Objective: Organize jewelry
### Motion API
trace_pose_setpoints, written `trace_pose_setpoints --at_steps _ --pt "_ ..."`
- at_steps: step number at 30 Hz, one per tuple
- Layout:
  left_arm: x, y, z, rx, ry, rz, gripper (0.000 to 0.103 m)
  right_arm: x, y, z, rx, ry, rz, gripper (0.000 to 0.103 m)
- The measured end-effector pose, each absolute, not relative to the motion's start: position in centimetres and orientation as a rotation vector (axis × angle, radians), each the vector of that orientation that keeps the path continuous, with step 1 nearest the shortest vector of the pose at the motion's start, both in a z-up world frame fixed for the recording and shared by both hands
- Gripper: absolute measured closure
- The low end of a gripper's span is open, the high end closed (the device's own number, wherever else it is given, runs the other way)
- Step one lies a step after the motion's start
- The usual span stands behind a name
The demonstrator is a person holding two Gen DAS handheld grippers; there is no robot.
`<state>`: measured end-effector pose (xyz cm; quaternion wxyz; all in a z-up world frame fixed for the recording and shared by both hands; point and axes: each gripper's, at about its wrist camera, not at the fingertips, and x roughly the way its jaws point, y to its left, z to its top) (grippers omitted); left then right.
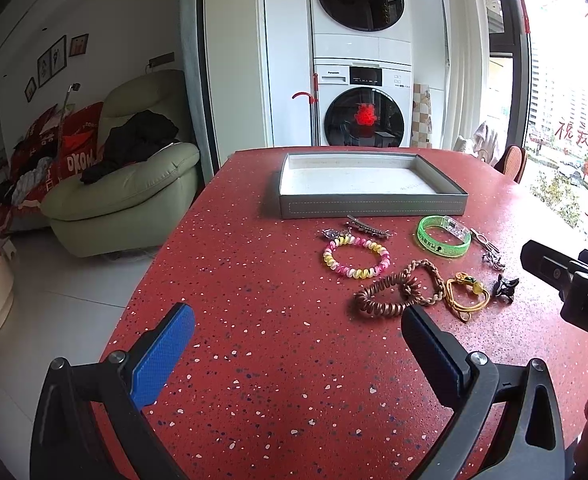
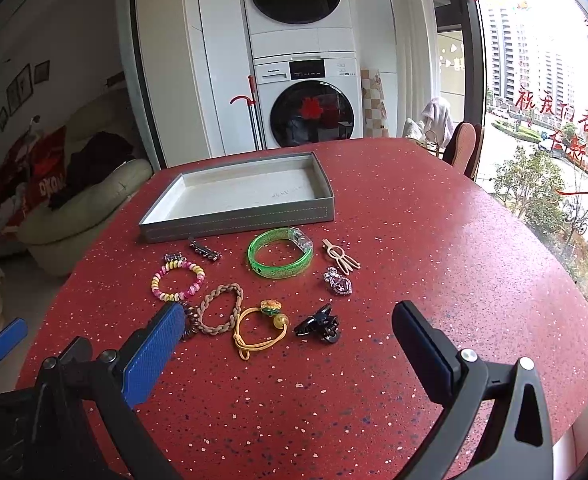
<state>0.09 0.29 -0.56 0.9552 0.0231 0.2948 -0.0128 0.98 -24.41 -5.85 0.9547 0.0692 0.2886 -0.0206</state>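
Step in hand, as judged: the very start of sorting. The shallow grey cardboard tray with a white lining (image 2: 238,196) sits at the far middle of the red speckled desk (image 2: 433,240) with nothing in it, and every piece lies loose on the desk just near of it.

Left hand-held gripper (image 1: 297,344): jaws wide apart, holding nothing, hovering over bare desk on the near left. Right hand-held gripper (image 2: 290,340): jaws likewise apart and empty, pointing at the near edge of the cluster.

Pieces seen:
- translucent green glitter bangle (image 2: 280,254), just near of the tray's front wall
- pink-and-yellow spiral hair tie (image 2: 178,280), to the left
- tan braided loop (image 2: 220,308), touching a brown coil hair tie (image 1: 385,294)
- yellow elastic cord with beads (image 2: 260,328)
- small black claw clip (image 2: 317,324), nearest the right gripper

Next move, as judged: the right gripper lowers over the black claw clip, which stands free of its neighbours, closes on it, and carries it over the tray wall.

View differences: the right wrist view shows a beige looped hair clip (image 2: 339,256) and a silver jewelled brooch (image 2: 337,280) plainly; in the left view they are small and blurred at the right. The left view shows the brown coil whole; in the right view the blue finger pad (image 2: 154,356) hides most of it.
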Motion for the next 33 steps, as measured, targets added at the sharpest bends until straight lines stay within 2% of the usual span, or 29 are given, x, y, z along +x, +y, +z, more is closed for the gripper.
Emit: trace_pose_setpoints --at_steps 33 --pt "0.17 0.49 -0.17 0.037 0.6 -0.022 0.0 0.99 -24.26 -5.45 0.141 0.576 -0.04 0.0"
